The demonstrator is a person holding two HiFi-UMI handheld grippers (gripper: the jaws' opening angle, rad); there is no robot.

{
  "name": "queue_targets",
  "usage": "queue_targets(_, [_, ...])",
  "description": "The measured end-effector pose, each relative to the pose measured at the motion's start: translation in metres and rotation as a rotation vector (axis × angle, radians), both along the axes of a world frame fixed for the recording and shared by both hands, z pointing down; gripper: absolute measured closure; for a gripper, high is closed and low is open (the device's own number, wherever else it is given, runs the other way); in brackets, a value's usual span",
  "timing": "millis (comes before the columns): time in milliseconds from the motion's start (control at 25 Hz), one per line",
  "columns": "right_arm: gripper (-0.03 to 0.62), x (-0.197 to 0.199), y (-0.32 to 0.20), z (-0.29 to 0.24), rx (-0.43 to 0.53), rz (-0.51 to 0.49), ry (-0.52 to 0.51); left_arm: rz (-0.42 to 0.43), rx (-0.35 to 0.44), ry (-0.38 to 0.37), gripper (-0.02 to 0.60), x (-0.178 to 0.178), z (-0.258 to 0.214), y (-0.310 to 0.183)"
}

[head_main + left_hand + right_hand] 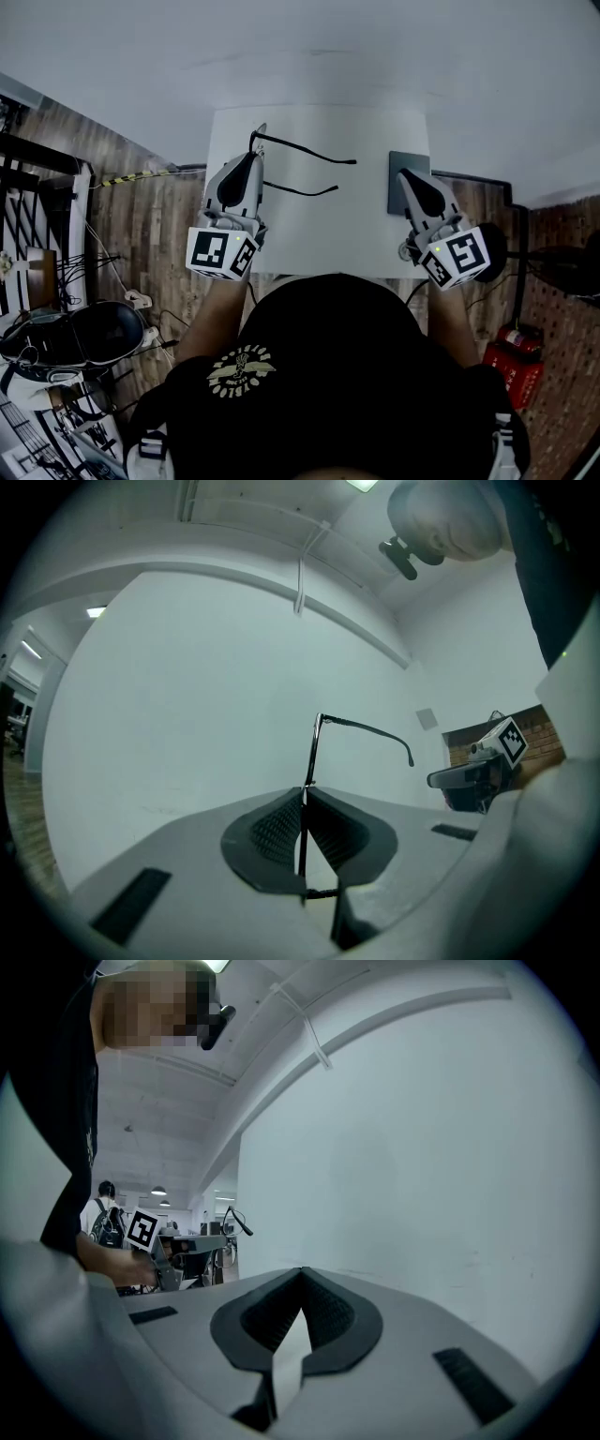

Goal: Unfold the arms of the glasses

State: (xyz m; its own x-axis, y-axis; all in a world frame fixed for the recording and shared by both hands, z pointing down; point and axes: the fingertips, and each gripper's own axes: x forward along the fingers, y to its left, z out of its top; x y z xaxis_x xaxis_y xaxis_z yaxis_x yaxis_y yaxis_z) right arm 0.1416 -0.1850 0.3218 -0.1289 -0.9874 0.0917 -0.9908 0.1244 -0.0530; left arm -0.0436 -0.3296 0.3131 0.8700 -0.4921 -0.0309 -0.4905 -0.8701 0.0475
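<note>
Around your white table [319,234]: a pad, floor clutter and a bare wall.
At the table's right edge you have a dark grey square pad [414,161]. Left of the table, a yellow-and-black striped strip [131,175] lies on the wooden floor [155,225]. Further left and nearer you, a black rounded object [94,333] sits among cables. Right of the table and nearer you stands a red object [514,361]. Beyond the table rises a plain white wall [375,56].

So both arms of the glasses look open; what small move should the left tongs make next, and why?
Probably lower the glasses onto the white table and open the left tongs. Both arms already stick out from the frame, which the left tongs clamp at its front; the right tongs are shut and empty, so nothing seems left to unfold.
</note>
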Motion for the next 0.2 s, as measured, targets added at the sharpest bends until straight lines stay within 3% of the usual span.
queue_targets(200, [0.594,0.002,0.011,-0.005,0.006,-0.007,0.003,0.011,-0.001,0.000,0.560,0.009,0.000,0.014])
